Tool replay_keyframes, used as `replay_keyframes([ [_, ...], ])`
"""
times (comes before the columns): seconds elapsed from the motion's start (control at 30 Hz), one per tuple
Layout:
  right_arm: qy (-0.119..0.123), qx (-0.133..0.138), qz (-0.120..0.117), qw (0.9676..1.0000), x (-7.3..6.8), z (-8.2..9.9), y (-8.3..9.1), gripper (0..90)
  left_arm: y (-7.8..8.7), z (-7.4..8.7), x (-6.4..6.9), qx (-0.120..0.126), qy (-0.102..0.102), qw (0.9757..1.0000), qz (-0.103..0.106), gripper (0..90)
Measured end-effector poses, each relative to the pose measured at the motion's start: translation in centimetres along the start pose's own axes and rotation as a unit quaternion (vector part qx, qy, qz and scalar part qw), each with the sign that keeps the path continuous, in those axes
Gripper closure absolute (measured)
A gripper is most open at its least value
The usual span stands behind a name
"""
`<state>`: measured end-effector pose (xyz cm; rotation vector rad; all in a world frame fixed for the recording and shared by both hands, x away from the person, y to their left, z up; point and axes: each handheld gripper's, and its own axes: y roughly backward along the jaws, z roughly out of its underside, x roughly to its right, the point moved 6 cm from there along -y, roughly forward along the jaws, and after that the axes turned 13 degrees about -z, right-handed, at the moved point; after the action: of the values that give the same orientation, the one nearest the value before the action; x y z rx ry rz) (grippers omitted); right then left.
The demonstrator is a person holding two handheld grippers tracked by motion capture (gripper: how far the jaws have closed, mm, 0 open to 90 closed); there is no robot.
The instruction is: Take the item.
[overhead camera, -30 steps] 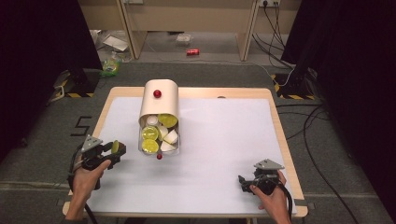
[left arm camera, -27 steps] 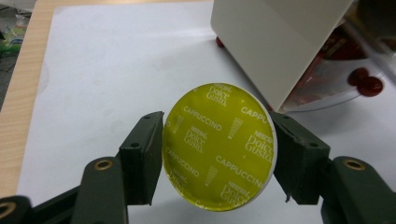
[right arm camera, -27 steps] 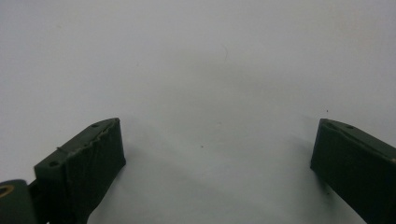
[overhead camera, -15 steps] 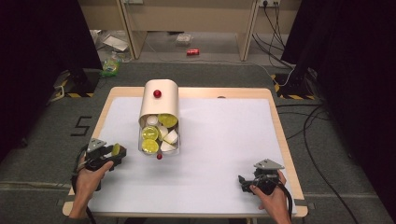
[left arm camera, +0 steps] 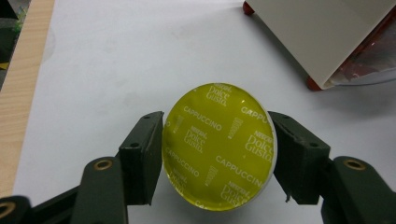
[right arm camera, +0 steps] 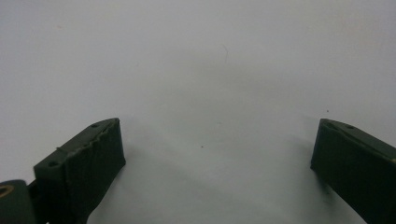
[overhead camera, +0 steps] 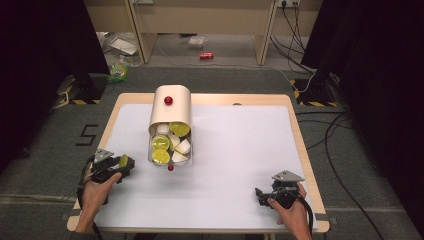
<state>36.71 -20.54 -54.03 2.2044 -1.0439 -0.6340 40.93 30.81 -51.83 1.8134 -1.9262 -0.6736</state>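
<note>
Nearby, a capsule box (overhead camera: pixel 171 125) lies beside the left hand-held gripper's (overhead camera: pixel 121 165) capsule (left arm camera: pixel 218 147)

A red can (overhead camera: pixel 206 55) lies on the grey floor (overhead camera: pixel 230 80) beyond the tabletop (overhead camera: pixel 235 150). Crumpled wrappers (overhead camera: pixel 119 71) sit off to the left, and black cables (overhead camera: pixel 340 145) trail along the right side.

Two forearms are reaching in from the near edge — the left hand (overhead camera: pixel 95 187) is gripping the left gripper (overhead camera: pixel 123 161), its jaws pressing in on a round yellow capsule (left arm camera: pixel 218 146). The right hand (overhead camera: pixel 290 209) is holding the right gripper (overhead camera: pixel 259 192) low — jaws spread wide, nothing between them.
</note>
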Motion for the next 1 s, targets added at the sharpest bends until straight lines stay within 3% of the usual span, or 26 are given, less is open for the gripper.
replay_keyframes([
  [0.47, 0.000, 0.000, 0.000, 1.0000, 0.00, 0.00, 0.00, 2.8, -0.97, 0.93, 0.19, -0.013, -0.006, 0.9999, -0.003, 39.0],
  [1.0, 0.000, 0.000, 0.000, 1.0000, -0.01, 0.00, 0.00, 2.8, -0.60, 0.60, 0.48, 0.000, -0.003, 1.0000, 0.002, 34.3],
])
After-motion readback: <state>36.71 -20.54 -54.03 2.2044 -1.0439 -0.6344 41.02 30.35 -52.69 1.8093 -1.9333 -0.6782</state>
